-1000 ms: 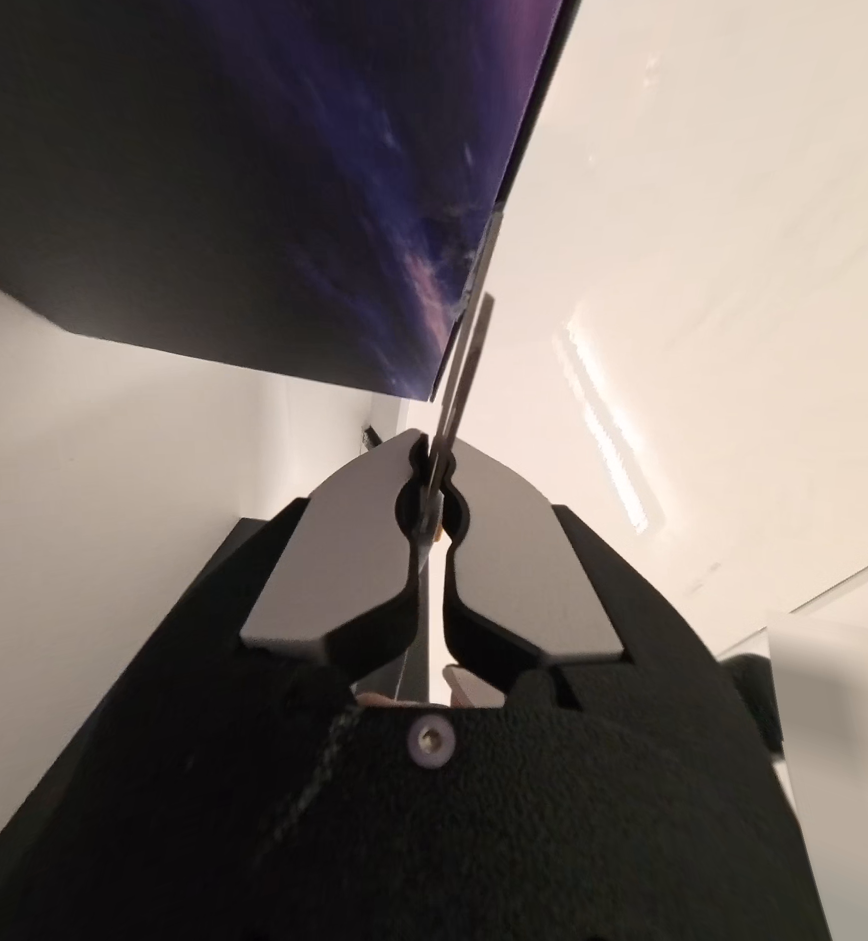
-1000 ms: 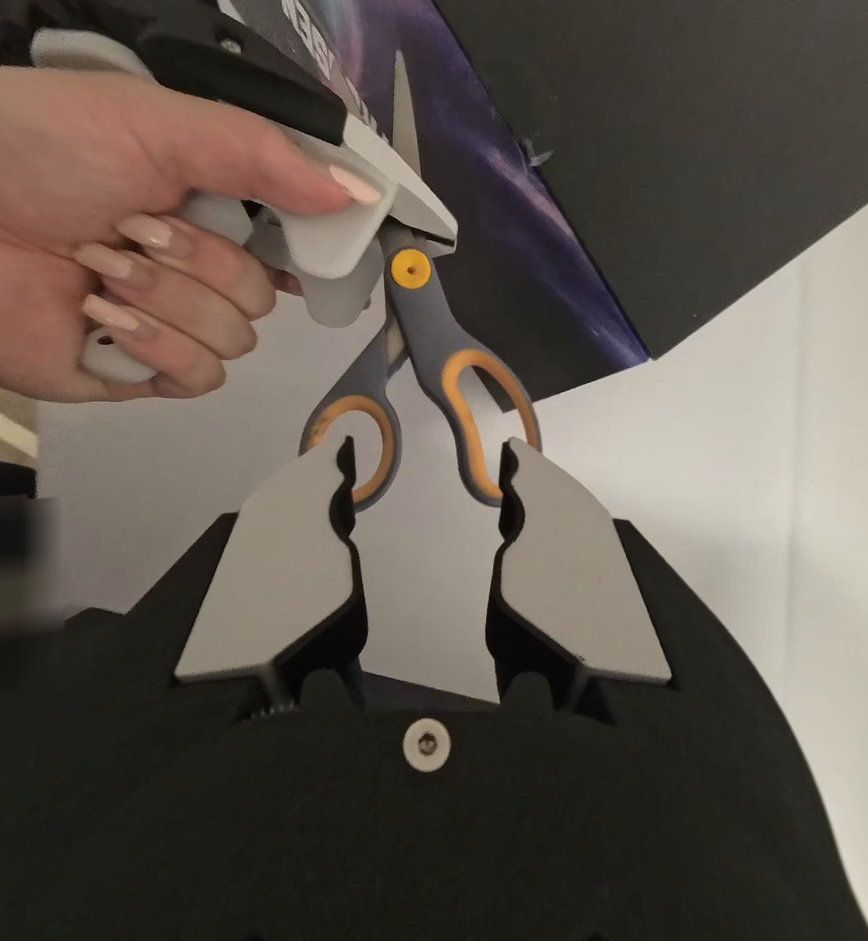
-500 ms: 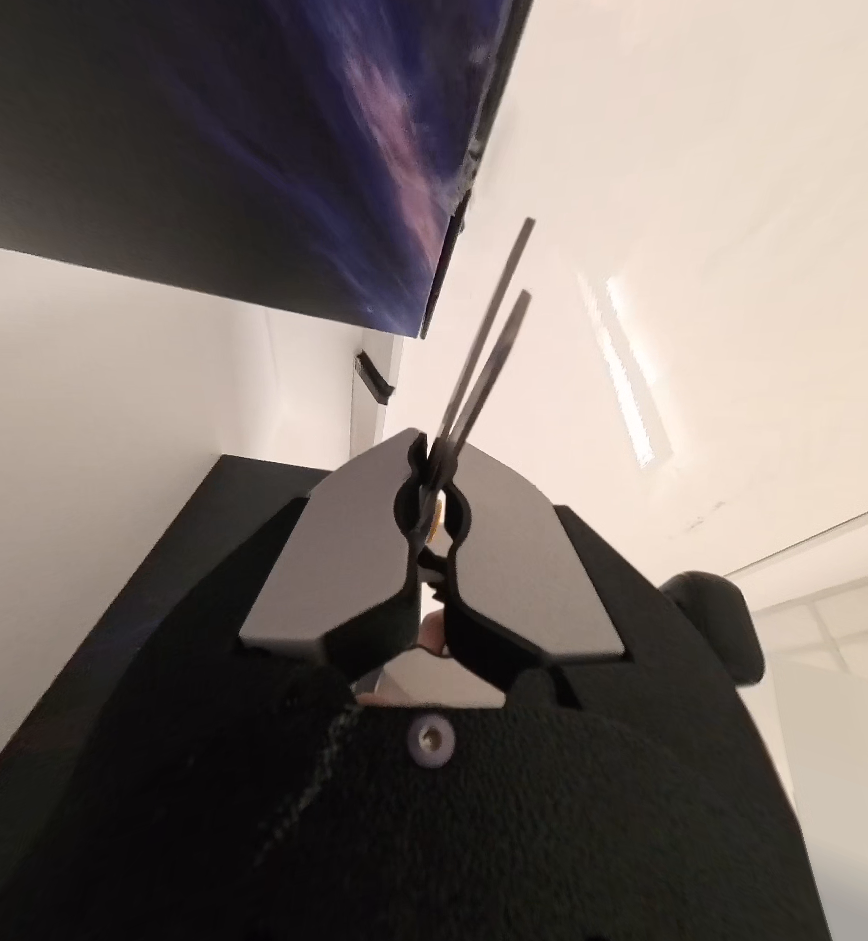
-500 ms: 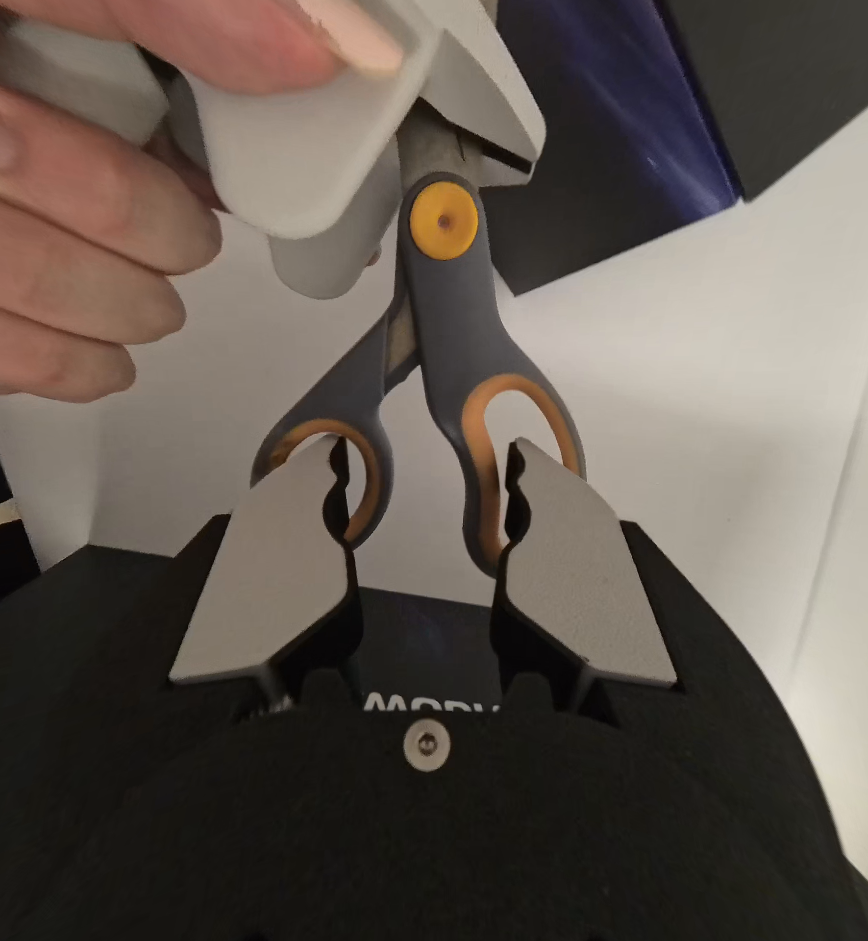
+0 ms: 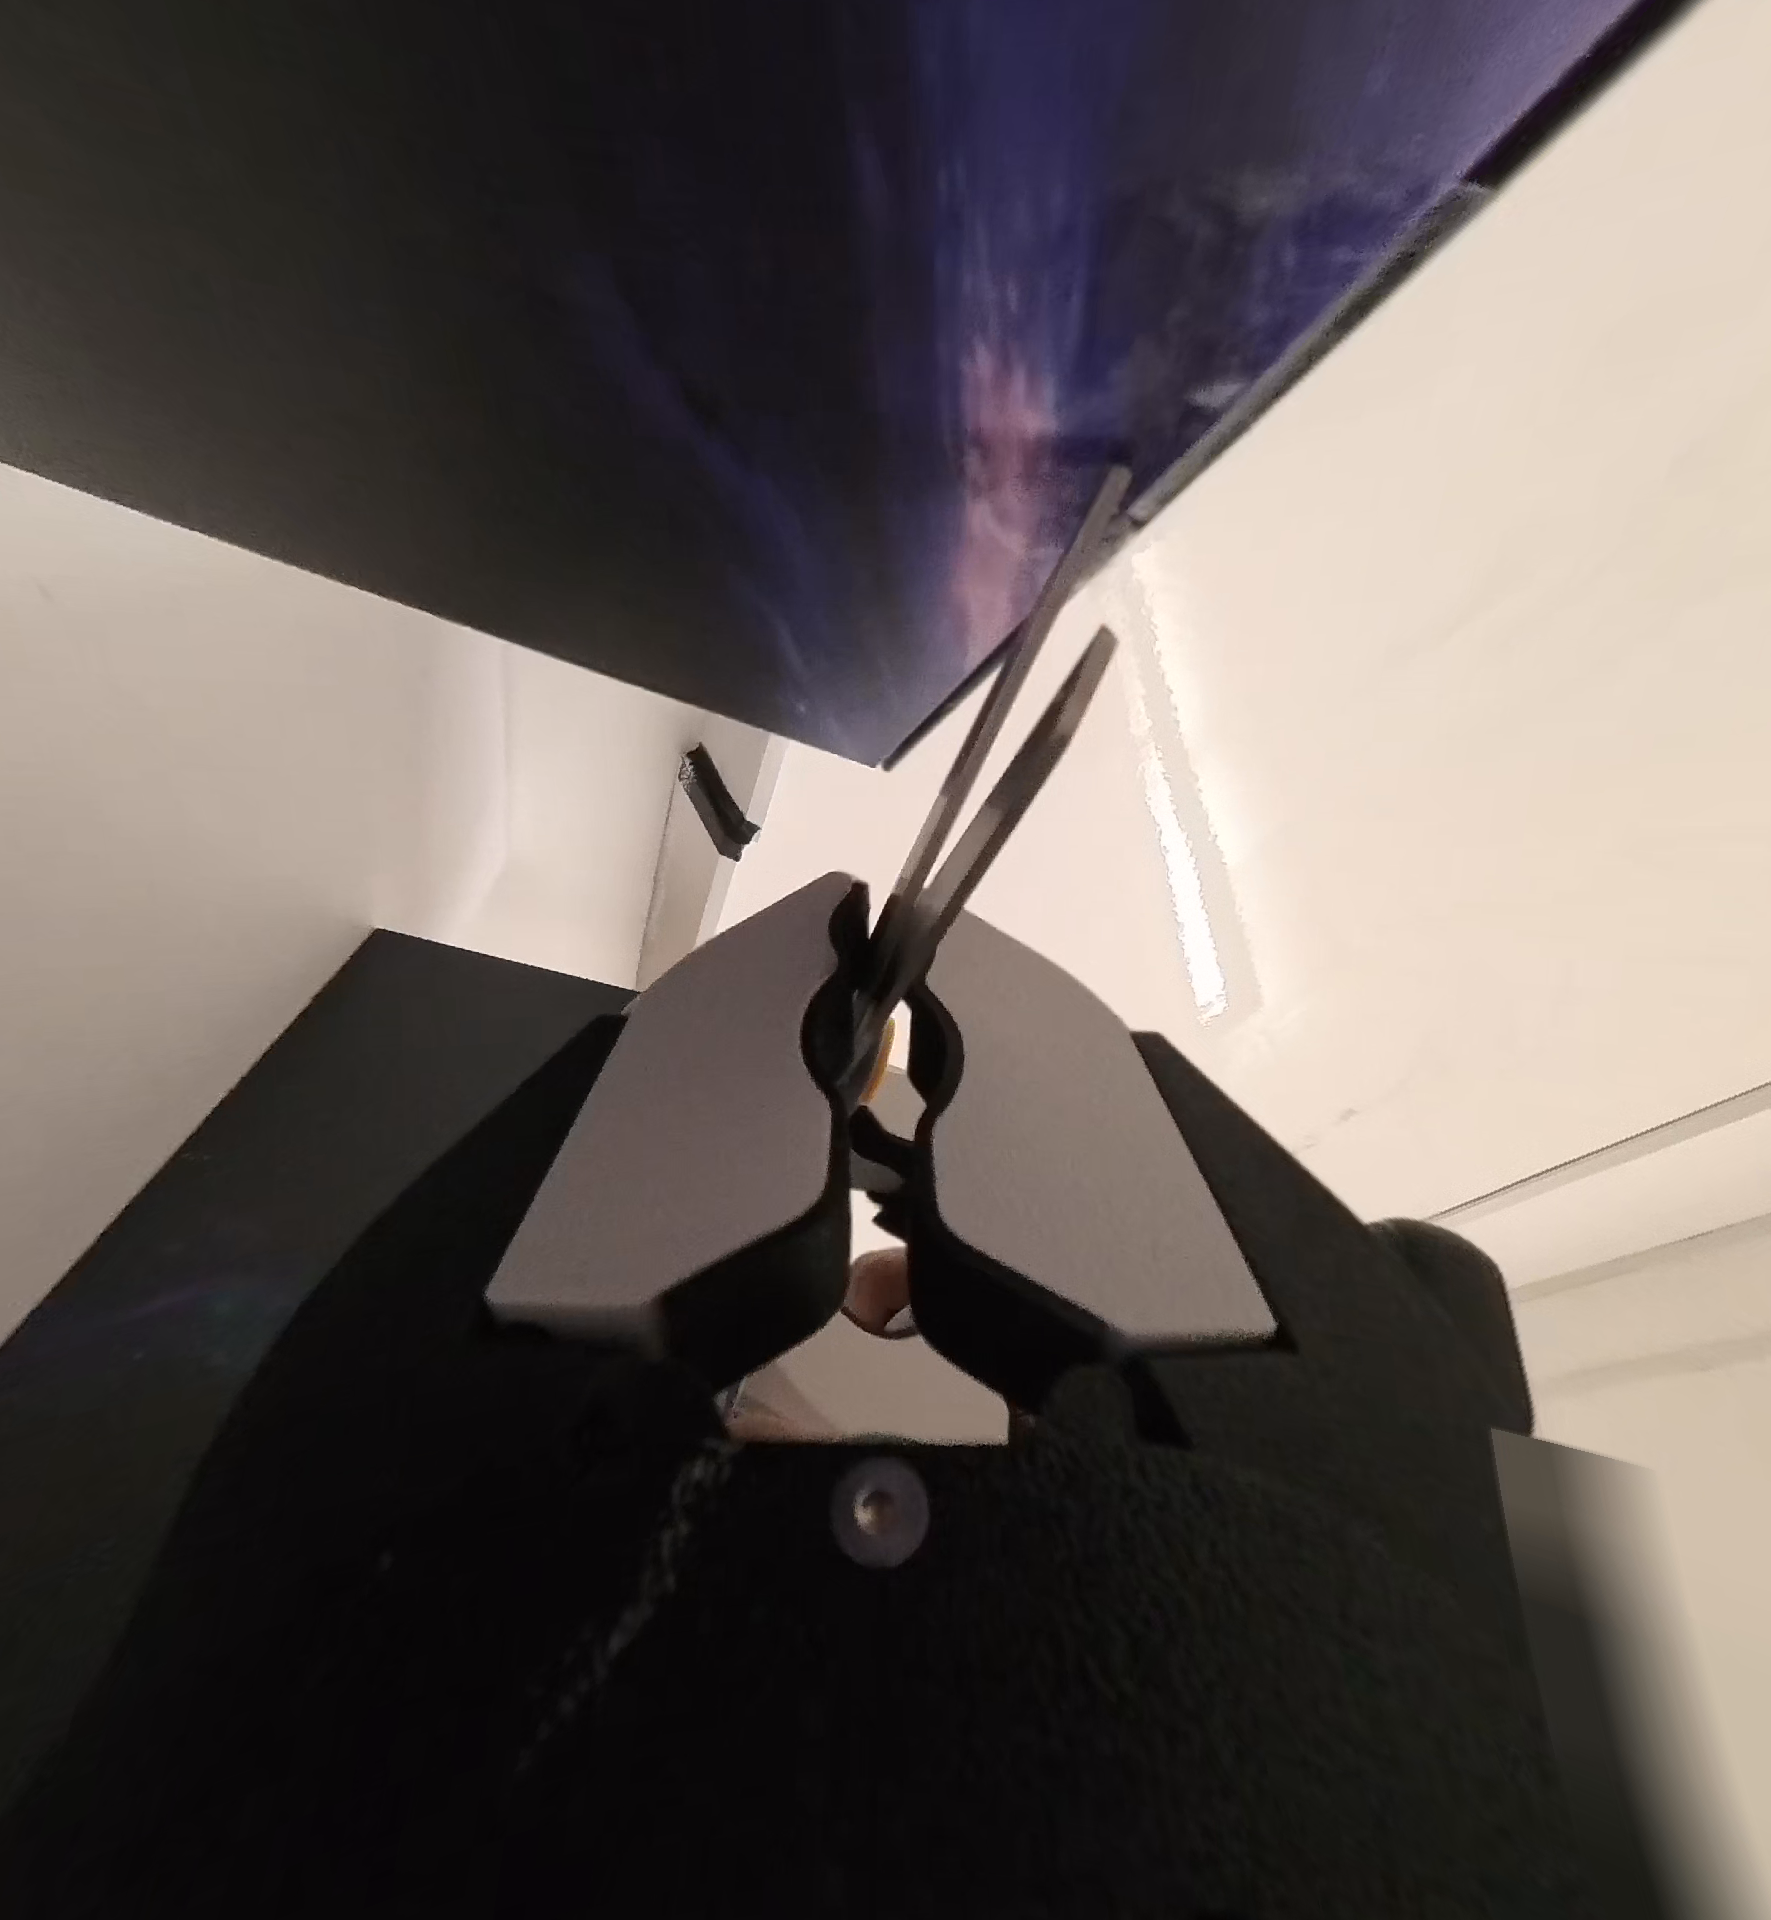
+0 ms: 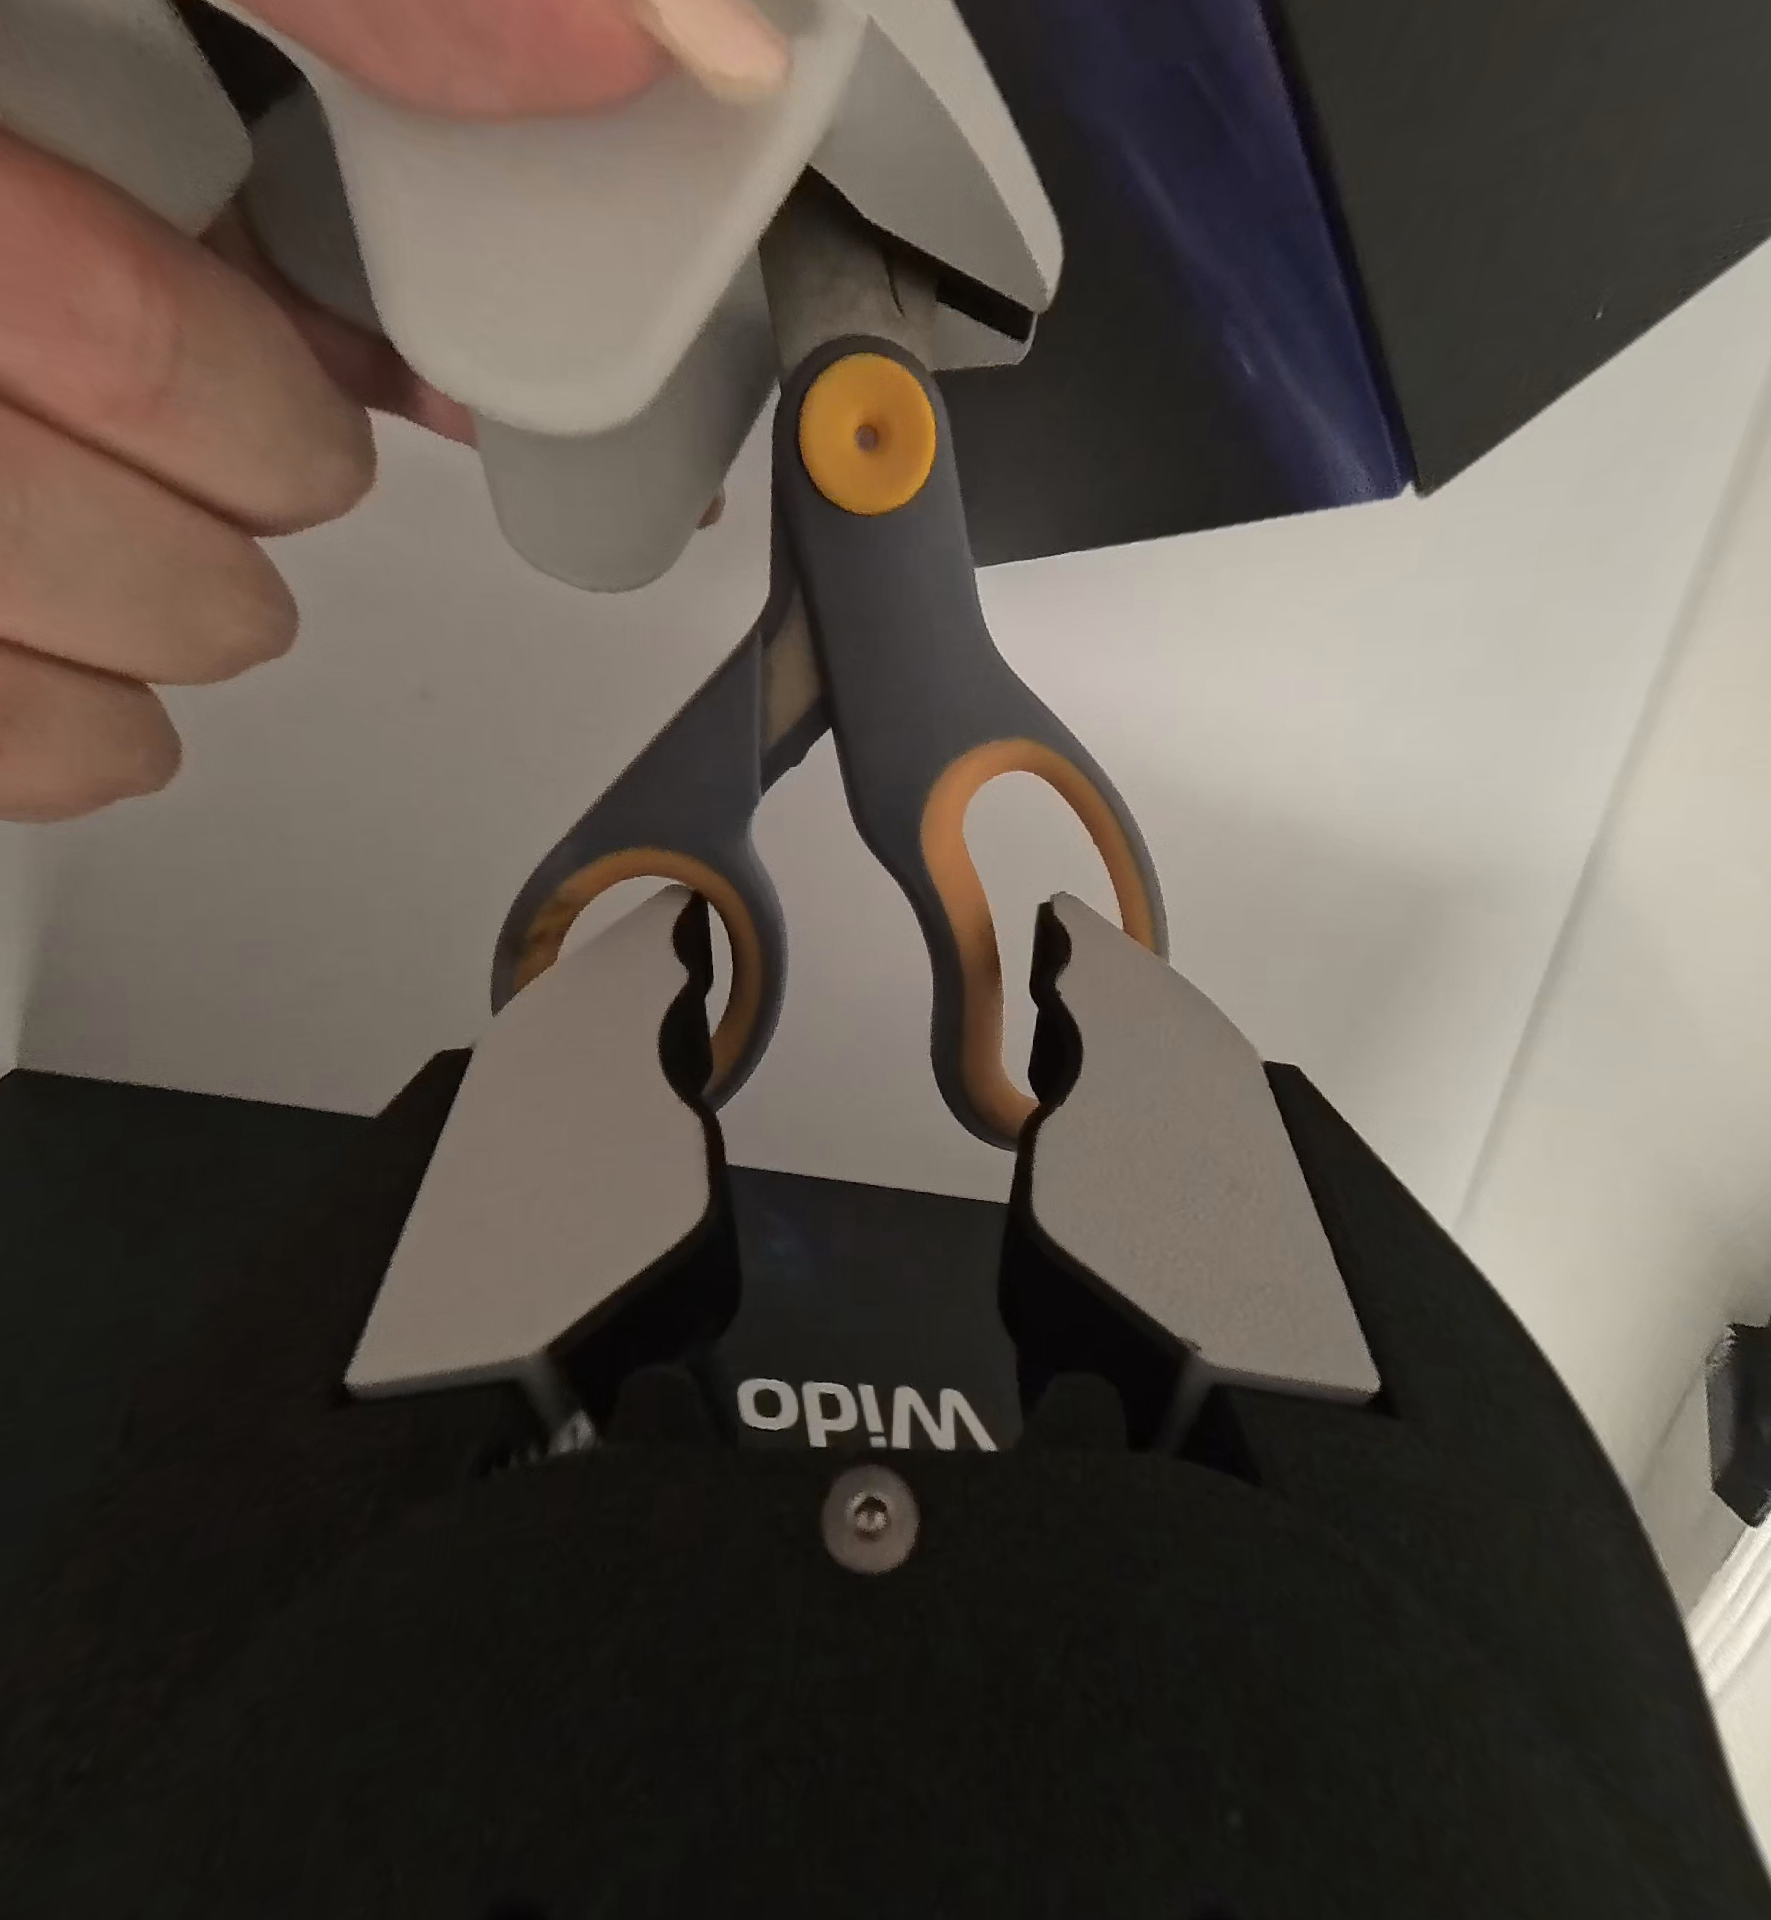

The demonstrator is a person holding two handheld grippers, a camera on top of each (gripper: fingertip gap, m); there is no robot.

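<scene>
My left gripper [image 5: 886, 904] is shut on a pair of grey and orange scissors [image 5: 1006, 727] just ahead of the pivot. The blades are slightly apart and point up at the edge of a dark sheet with a purple print [image 5: 652, 312]; one blade tip overlaps that edge. In the right wrist view my right gripper [image 6: 860, 902] is open, one fingertip inside each handle loop of the scissors [image 6: 860, 644]. A hand [image 6: 81, 468] holds the left gripper [image 6: 569, 312] above them.
White walls lie behind, with a small black bracket [image 5: 715, 800] in the corner, also in the right wrist view [image 6: 1764, 1423]. A black box with white writing [image 6: 860, 1268] sits below my right gripper. A black ledge [image 5: 237, 1143] runs at lower left.
The scissors swung away from the sheet's edge half a second ago and are back at it now. The right gripper has come closer, its fingertips still in the handle loops.
</scene>
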